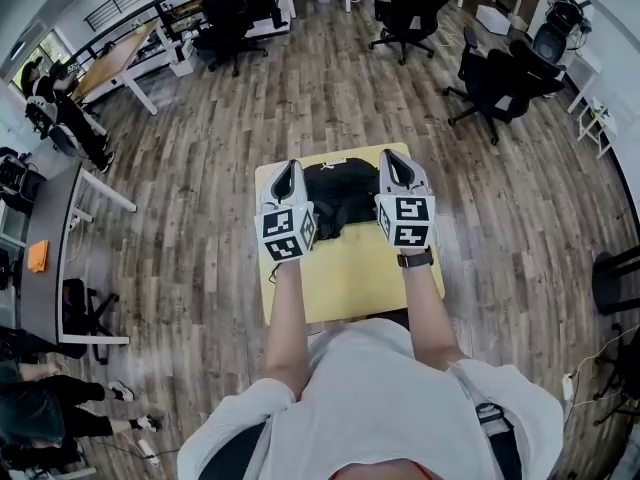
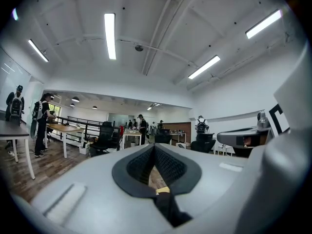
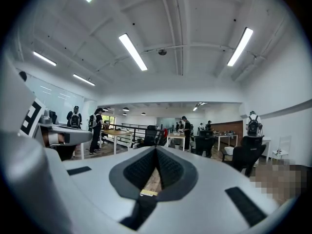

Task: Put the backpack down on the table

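Note:
The black backpack [image 1: 340, 196] sits slumped at the far half of the small yellow table [image 1: 350, 278], between my two grippers. My left gripper [image 1: 290, 170] is at its left side and my right gripper [image 1: 392, 160] at its right, both pointing level and away from me. In the left gripper view the jaws [image 2: 155, 148] meet at the tips, with a black strap [image 2: 169, 209] pinched low between them. The right gripper view shows the same: jaws [image 3: 157, 150] closed, a black strap [image 3: 139, 209] caught at their base. Whether the backpack's weight rests on the table is not clear.
Wooden floor surrounds the table. Black office chairs [image 1: 495, 83] stand ahead to the right and further back [image 1: 405, 13]. A grey desk [image 1: 50, 248] is at the left, with people [image 1: 70, 118] standing beyond it. More desks and people fill the far room [image 3: 185, 130].

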### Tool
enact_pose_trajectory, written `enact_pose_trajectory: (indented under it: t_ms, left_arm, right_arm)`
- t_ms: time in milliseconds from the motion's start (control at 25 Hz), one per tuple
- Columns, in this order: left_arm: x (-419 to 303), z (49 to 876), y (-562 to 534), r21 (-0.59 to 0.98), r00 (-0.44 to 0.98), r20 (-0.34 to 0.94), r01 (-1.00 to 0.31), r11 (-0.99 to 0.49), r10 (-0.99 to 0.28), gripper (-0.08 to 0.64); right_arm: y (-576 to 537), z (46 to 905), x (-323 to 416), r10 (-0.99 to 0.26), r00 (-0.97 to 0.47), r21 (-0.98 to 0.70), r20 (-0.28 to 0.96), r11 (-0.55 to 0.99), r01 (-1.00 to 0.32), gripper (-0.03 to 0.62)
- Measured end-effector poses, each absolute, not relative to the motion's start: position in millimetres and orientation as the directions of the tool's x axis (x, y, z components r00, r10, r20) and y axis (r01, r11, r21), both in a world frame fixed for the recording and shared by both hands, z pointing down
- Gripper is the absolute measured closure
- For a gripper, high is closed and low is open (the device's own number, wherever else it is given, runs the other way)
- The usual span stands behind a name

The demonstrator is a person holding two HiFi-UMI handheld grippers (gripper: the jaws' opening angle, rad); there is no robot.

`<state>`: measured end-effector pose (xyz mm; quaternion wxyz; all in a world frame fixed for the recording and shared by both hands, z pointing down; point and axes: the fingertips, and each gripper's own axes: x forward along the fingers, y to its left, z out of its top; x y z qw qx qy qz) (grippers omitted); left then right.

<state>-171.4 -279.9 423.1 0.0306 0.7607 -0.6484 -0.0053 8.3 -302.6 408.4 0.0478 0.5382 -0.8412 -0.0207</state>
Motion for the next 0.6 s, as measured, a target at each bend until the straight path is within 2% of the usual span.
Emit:
enact_pose_trajectory:
  t_ms: [600]
  left_arm:
    - [-164.7, 430.9, -279.2, 0.042, 0.176, 0.049, -0.984, -0.174, -0.983, 0.551]
  right_arm:
    - [-292.7, 425.3, 10.1, -0.903, -0.414, 0.120, 0.112, 0.426, -0.897, 0.583]
